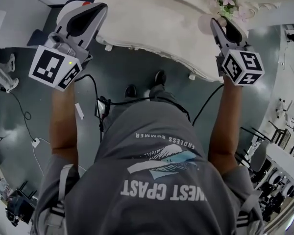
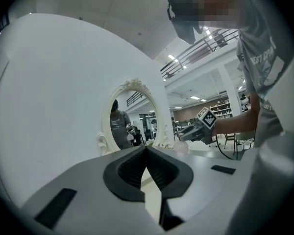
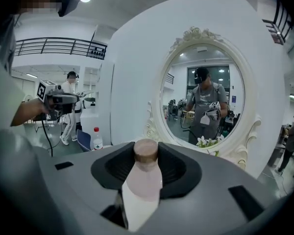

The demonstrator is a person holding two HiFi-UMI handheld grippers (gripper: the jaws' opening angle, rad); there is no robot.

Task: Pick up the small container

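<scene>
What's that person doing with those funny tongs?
A person stands at a white table with a mirror, holding tongs in each hand. The right tongs grip a small pink bottle, held up in front of the mirror. The left tongs are shut and empty.

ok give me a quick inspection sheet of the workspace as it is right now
surface: white tabletop with carved edge, only its near part in view
job's things: small pale pink bottle with brownish cap, off the table, in the right hand-held gripper
clutter: pink and white flowers on the tabletop
grippers: left hand-held gripper shut, empty; right one shut on the bottle
cables: black cables on the grey floor
surroundings: white oval ornate mirror; red-capped clear water bottle left of it
</scene>
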